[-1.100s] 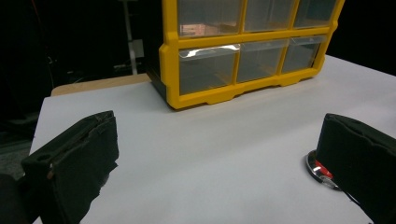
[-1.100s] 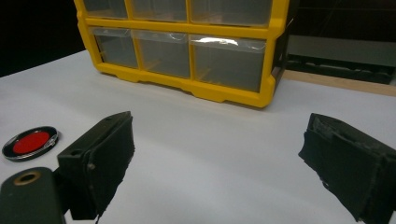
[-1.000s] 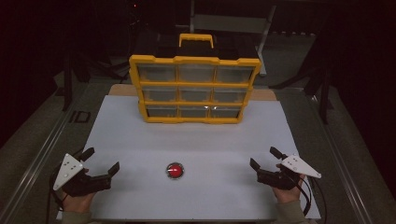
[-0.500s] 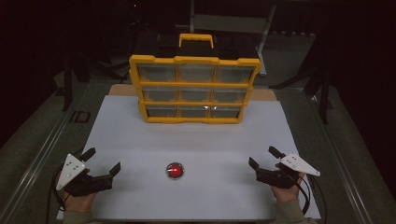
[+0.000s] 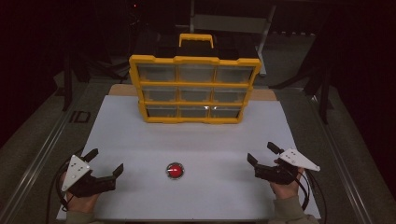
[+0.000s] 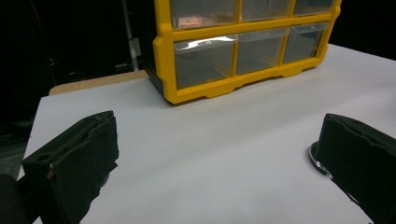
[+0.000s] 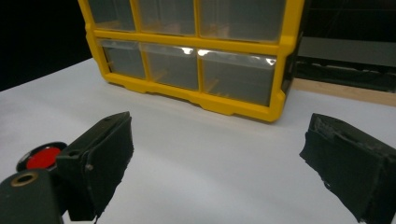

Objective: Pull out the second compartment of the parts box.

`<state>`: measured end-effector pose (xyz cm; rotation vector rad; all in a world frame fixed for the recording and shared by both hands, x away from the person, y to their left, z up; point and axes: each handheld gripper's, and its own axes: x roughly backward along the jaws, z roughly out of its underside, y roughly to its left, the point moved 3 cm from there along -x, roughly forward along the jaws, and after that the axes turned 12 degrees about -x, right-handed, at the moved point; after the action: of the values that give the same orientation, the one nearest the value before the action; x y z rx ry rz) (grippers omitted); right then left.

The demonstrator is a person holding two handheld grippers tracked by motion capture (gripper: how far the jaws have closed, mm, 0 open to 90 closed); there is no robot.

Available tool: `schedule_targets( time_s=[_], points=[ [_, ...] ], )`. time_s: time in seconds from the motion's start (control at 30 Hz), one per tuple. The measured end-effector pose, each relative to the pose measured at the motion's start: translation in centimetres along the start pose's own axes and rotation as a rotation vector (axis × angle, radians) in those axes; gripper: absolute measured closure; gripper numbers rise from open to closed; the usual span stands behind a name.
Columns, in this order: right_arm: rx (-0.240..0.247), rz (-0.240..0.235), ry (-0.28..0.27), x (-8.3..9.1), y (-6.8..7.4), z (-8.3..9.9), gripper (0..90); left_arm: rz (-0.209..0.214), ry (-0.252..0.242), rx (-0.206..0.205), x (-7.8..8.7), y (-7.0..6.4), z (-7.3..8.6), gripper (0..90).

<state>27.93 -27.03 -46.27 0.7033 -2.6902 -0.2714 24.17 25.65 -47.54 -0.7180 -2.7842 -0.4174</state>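
A yellow drawer cabinet (image 5: 194,88) with clear drawers stands at the back of the white table top (image 5: 196,140); all its drawers look closed. A small round red object (image 5: 175,170) in a metal rim lies near the front middle. My left gripper (image 5: 104,162) rests open at the front left, nothing between its jaws. At the front right, my right gripper (image 5: 262,153) is also open and holds nothing. The left gripper view has the cabinet (image 6: 243,46) ahead and the object's rim (image 6: 314,156) behind the right jaw. The right gripper view has the cabinet (image 7: 196,60) ahead and the red object (image 7: 43,157) at far left.
The white table top (image 6: 224,140) ends near the hands at the front. A wooden edge (image 5: 119,89) shows behind it at the left. Metal rails (image 5: 39,158) run along both sides, with dark surroundings beyond.
Both hands have drifted slightly toward the front edge; the jaws stay open. The red object and cabinet have not moved.
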Motion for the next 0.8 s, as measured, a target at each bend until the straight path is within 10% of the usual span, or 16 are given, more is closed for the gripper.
schedule_targets(
  time_s=[0.8],
  points=[
    [0.032,-0.015,-0.005,-0.8,1.5,-3.1,8.0,0.011,0.007,-0.009,-0.4,-0.3,0.1,0.0]
  ],
)
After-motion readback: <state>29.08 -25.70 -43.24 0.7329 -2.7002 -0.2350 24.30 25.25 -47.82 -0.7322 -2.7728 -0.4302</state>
